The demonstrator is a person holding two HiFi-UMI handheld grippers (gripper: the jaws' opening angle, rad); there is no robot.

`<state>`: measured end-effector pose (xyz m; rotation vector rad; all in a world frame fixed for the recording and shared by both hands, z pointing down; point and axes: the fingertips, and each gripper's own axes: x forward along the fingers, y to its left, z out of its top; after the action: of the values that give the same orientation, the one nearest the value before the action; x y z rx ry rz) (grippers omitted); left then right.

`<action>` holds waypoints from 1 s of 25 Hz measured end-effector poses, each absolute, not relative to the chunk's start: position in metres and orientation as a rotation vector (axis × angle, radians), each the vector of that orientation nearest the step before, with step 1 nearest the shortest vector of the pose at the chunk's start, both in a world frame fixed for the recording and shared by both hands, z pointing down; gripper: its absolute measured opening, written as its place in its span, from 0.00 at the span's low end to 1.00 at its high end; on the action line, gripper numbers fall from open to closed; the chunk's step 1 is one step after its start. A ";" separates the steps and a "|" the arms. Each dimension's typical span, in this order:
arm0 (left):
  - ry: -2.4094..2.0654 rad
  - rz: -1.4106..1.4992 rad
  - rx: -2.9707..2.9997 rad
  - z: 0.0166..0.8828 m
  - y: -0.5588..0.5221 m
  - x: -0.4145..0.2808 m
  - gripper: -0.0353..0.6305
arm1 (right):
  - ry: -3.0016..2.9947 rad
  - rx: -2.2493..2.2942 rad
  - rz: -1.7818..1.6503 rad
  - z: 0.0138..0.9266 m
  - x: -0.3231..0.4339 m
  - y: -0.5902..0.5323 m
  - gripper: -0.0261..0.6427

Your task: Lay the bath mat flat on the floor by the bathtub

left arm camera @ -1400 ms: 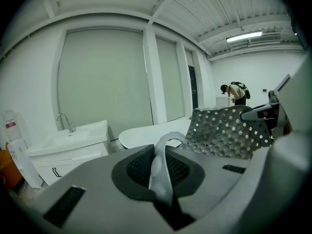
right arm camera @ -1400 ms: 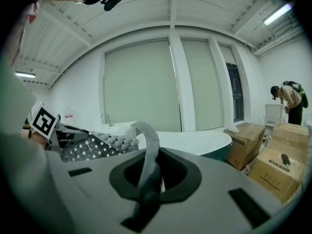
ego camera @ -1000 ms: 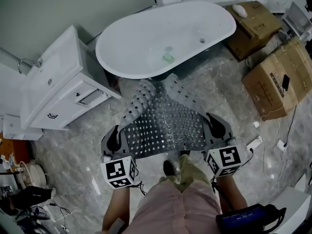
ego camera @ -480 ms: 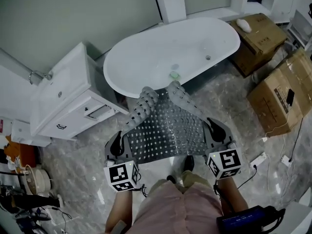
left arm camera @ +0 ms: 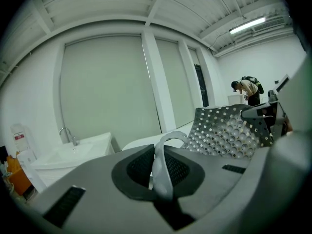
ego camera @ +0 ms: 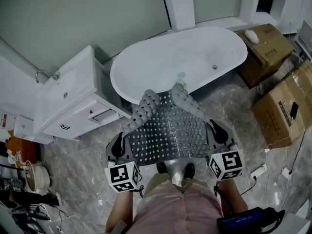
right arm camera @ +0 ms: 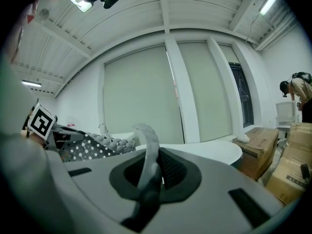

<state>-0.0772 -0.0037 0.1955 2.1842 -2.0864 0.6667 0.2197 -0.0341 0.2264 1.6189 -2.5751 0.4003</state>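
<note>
A grey perforated bath mat (ego camera: 168, 130) hangs stretched between my two grippers above the marble floor, its far corners curled over toward the white bathtub (ego camera: 180, 62). My left gripper (ego camera: 118, 147) is shut on the mat's near left corner, and the clamped mat edge (left arm camera: 163, 172) shows between its jaws. My right gripper (ego camera: 219, 135) is shut on the near right corner, with the mat edge (right arm camera: 146, 165) pinched between its jaws. The mat (left arm camera: 226, 133) spreads to the right in the left gripper view, and the mat (right arm camera: 90, 145) lies to the left in the right gripper view.
A white vanity with sink (ego camera: 73, 99) stands left of the tub. Cardboard boxes (ego camera: 287, 106) sit at the right. Cables and a power strip (ego camera: 258, 170) lie on the floor at right. Clutter (ego camera: 22, 179) fills the lower left. A person (left arm camera: 248, 89) stands far off.
Both grippers have carried the mat forward, toward the bathtub; the mat's far curled corners now overlap the tub's near rim. The grip on both corners is unchanged.
</note>
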 end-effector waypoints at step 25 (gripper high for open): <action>-2.030 0.486 2.263 0.191 -0.054 -0.237 0.11 | -2.497 1.698 0.227 0.185 0.068 -0.065 0.08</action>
<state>-0.2367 -0.0538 0.1905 2.2632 -2.0296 0.4862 0.0677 -0.0655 0.1846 1.6977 -2.4968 0.2273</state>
